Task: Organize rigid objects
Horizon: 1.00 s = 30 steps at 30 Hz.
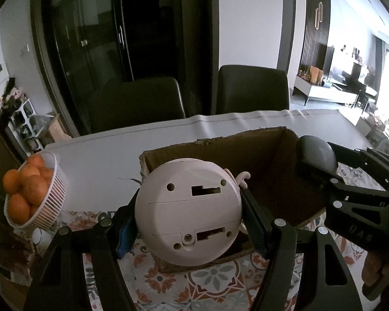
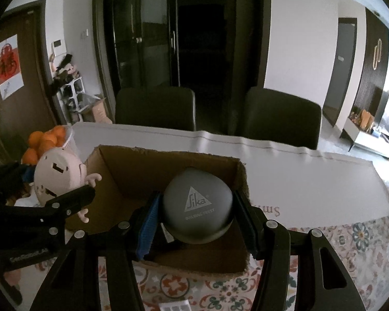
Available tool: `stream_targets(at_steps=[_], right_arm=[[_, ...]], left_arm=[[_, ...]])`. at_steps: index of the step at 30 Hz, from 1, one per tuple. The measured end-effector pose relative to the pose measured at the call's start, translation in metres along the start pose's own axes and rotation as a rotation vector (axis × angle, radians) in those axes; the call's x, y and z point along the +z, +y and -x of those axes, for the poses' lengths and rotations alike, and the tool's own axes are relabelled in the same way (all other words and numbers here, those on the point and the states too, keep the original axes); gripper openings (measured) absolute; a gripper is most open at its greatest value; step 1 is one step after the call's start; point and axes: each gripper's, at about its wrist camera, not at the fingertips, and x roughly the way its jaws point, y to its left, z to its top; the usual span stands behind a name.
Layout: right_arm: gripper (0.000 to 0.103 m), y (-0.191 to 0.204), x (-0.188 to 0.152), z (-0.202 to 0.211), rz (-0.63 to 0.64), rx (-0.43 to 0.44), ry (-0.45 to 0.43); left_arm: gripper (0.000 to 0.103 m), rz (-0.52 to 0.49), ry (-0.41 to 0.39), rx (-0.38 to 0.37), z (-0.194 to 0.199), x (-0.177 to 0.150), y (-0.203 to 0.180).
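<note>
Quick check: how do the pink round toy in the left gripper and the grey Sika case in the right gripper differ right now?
The toy is pale pink; the case is dark grey. The toy shows its underside, with slots and screw holes, and has small arms; the case shows a smooth face with a white logo. The toy sits at the box's left wall, the case over its inside. Both are rounded, rigid, and clamped: left gripper, right gripper.

front face of the pink round gadget (image 1: 188,208) turned away between the left jaws, box floor (image 2: 194,248) mostly blocked behind the grey Sika case (image 2: 197,207) in the right jaws, small white packet (image 2: 175,306) below them cut off, label unreadable
</note>
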Motion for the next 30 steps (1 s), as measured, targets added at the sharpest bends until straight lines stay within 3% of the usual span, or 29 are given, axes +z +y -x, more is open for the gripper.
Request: stream_targets(at_steps=[6, 12, 22, 30], right_arm=[[0.057, -0.003, -0.001, -0.008, -0.019, 0.030, 0.037], [0.060, -0.004, -0.002, -0.003, -0.020, 0.011, 0.029], [0.060, 0.002, -0.012, 0.028, -0.031, -0.026, -0.023], [0.060, 0.005, -0.028, 0.066, -0.049, -0.051, -0.076]], left_arm=[[0.071, 0.005, 0.026, 0.006, -0.007, 0.000, 0.000], [0.075, 0.001, -0.013, 0.047, 0.004, -0.003, -0.001], [0.075, 0.014, -0.073, 0.092, 0.039, -0.019, -0.002], [0.075, 0.024, -0.118, 0.077, 0.076, -0.037, -0.010]])
